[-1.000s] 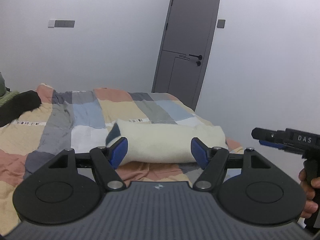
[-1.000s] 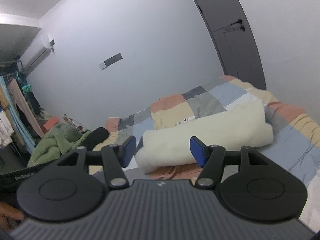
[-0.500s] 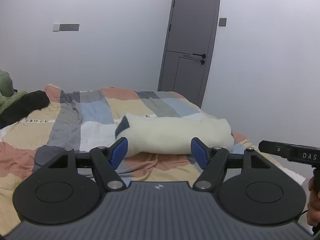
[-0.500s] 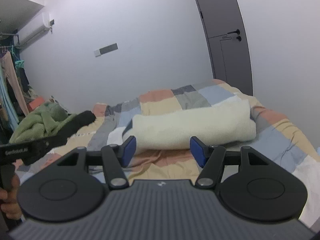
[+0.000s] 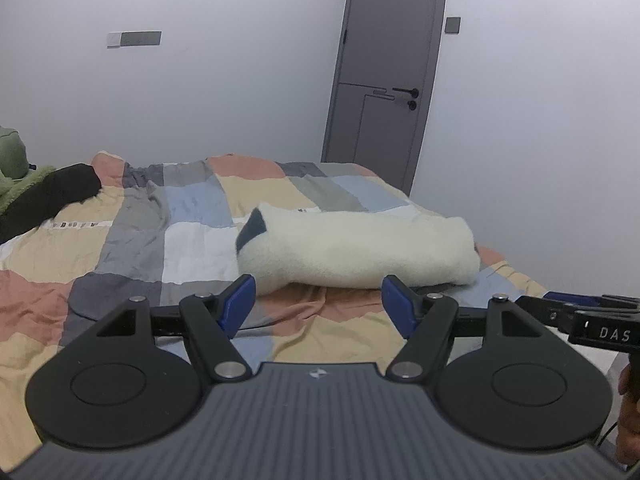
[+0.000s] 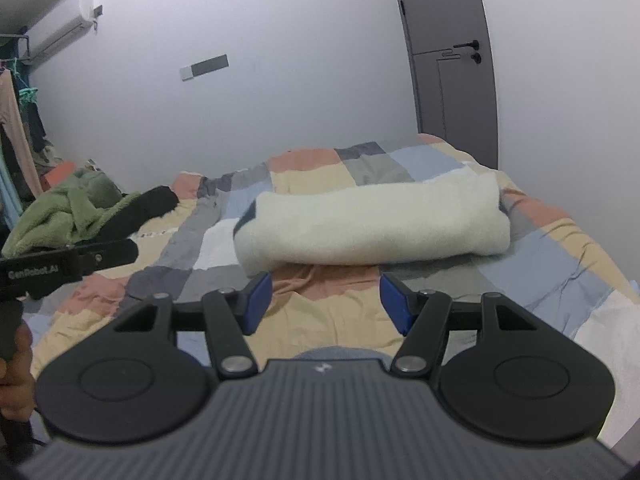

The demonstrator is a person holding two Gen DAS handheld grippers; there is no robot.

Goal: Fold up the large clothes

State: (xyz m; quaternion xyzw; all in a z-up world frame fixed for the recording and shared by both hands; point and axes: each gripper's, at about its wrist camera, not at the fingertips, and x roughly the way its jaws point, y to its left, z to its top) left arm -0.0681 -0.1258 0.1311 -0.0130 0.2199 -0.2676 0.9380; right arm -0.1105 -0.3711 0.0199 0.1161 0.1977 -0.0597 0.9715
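Note:
A cream fleece garment (image 5: 360,248) lies folded into a thick bundle across the patchwork bed (image 5: 132,240), with a dark blue lining showing at its left end. In the right wrist view the same garment (image 6: 372,228) lies straight ahead. My left gripper (image 5: 318,306) hovers open just short of the bundle, nothing between its blue pads. My right gripper (image 6: 326,302) is also open and empty, a little back from the bundle's near edge. Each gripper shows at the edge of the other's view.
A green fleece item (image 6: 68,212) and a black garment (image 6: 140,210) lie at the bed's far left. A grey door (image 5: 384,80) stands behind the bed on the right. Clothes hang on a rack (image 6: 16,128) at the far left. A hand (image 6: 16,364) holds the left gripper's handle.
Both grippers have sunk lower and the right one has rolled level. The folded garment has not moved and the jaws have kept the same width.

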